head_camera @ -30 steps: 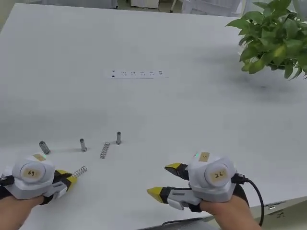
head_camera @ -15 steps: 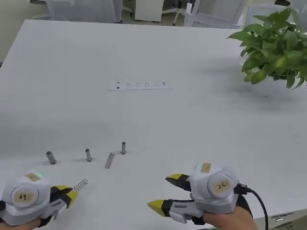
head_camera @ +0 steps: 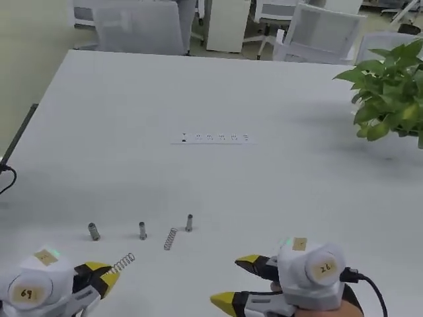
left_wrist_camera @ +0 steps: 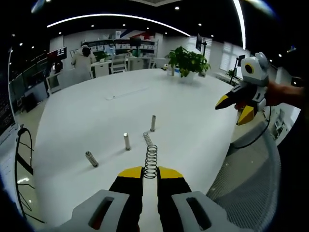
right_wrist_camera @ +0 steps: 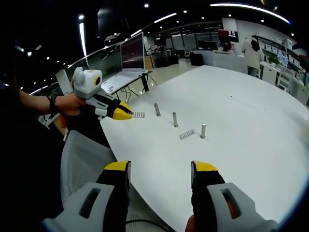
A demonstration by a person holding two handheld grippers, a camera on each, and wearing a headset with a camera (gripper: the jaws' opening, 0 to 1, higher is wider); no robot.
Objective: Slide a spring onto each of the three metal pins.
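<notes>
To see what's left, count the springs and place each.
3. The held spring is in the left gripper; the loose spring lies between the middle pin and right pin; the third spring apparently sits on the left pin. None seems hidden.

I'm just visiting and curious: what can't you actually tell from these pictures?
- Leftmost pin: too small in the head view to tell whether a spring already sits on it.
- Plant: right part cut off by the head view's right edge.
- Held spring: near end hidden inside the left claw, left gripper view.
</notes>
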